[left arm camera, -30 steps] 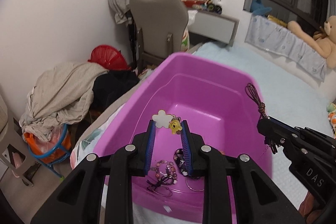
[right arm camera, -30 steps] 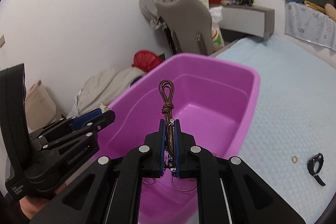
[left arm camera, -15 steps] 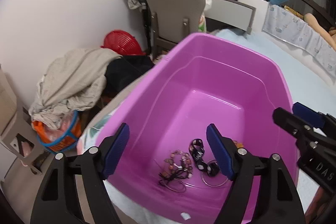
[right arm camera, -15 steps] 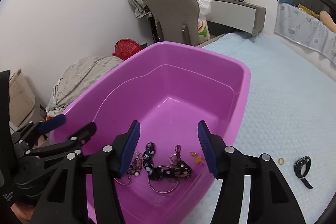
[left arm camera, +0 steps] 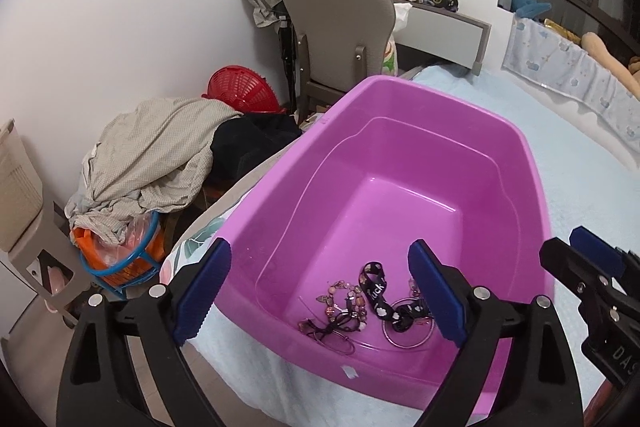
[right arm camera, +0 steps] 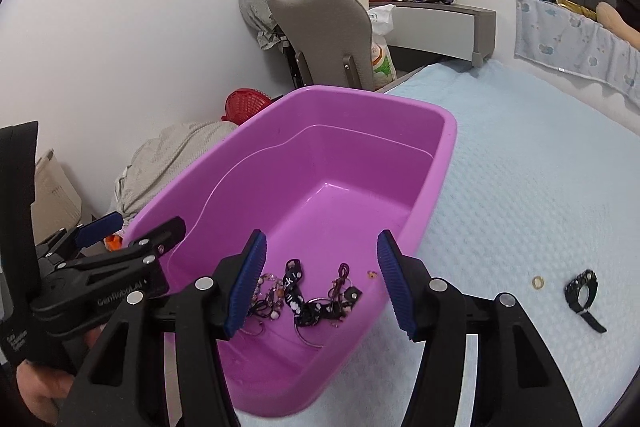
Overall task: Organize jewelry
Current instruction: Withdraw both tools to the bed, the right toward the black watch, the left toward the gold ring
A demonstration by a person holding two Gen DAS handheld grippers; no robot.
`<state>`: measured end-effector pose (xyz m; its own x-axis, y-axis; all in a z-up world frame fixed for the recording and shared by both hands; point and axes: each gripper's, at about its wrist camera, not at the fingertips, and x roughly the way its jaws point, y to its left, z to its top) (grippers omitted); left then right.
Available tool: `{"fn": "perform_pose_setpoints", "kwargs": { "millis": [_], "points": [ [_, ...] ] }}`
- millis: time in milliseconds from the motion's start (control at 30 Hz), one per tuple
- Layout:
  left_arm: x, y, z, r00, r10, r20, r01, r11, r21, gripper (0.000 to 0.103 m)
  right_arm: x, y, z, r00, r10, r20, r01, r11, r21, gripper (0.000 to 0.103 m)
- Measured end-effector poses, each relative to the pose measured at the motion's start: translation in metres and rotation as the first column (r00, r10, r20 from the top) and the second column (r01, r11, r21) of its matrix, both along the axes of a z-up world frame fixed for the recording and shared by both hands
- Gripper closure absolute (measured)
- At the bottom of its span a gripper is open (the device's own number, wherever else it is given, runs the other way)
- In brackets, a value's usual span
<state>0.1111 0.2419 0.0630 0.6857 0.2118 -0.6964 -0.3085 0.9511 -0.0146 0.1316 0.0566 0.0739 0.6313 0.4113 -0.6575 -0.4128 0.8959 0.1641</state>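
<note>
A purple plastic tub (left arm camera: 420, 95) (right arm camera: 372, 103) stands on the pale blue bed. A tangle of jewelry (left arm camera: 360, 307) (right arm camera: 308, 295) lies in its near end: beaded bracelets, a black strap, wire rings and a brown cord. My left gripper (left arm camera: 320, 295) is open and empty above the tub's near rim. My right gripper (right arm camera: 322, 279) is open and empty above the jewelry. A small gold ring (right arm camera: 538, 282) and a black watch (right arm camera: 582, 293) lie on the bed to the right of the tub.
The bed cover (right arm camera: 540, 167) stretches right of the tub. Left of the bed are a pile of clothes (left arm camera: 160, 151), a red basket (left arm camera: 240, 91), a grey chair (left arm camera: 340, 23) and a cluttered desk (left arm camera: 440, 19).
Both grippers opened. The left let go of the white and yellow charm, the right let go of the brown cord. Both items dropped into the tub and both grippers drew back.
</note>
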Motion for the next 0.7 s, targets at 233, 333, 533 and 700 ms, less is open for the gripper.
{"fn": "perform_pose_setpoints", "kwargs": {
  "millis": [233,333,533,700],
  "points": [
    [-0.014,-0.015,0.011,1.000,-0.017,0.024,0.017,1.000,-0.001,0.014,-0.026,-0.025,0.011,0.999,-0.026,0.029,0.025,0.999,0.035,0.046],
    [-0.022,-0.025,0.016,0.999,-0.025,0.032,0.025,1.000,0.002,0.014,-0.037,-0.035,0.012,0.998,-0.040,0.038,0.039,0.999,0.038,0.046],
    [-0.038,-0.050,0.025,0.997,-0.055,0.049,0.054,0.998,0.011,0.014,-0.059,-0.061,0.013,0.997,-0.069,0.044,0.065,0.995,0.070,0.046],
    [-0.053,-0.074,0.030,0.993,-0.095,0.069,0.094,0.995,0.014,0.014,-0.085,-0.095,0.013,0.991,-0.118,0.062,0.113,0.990,0.080,0.045]
  ]
}}
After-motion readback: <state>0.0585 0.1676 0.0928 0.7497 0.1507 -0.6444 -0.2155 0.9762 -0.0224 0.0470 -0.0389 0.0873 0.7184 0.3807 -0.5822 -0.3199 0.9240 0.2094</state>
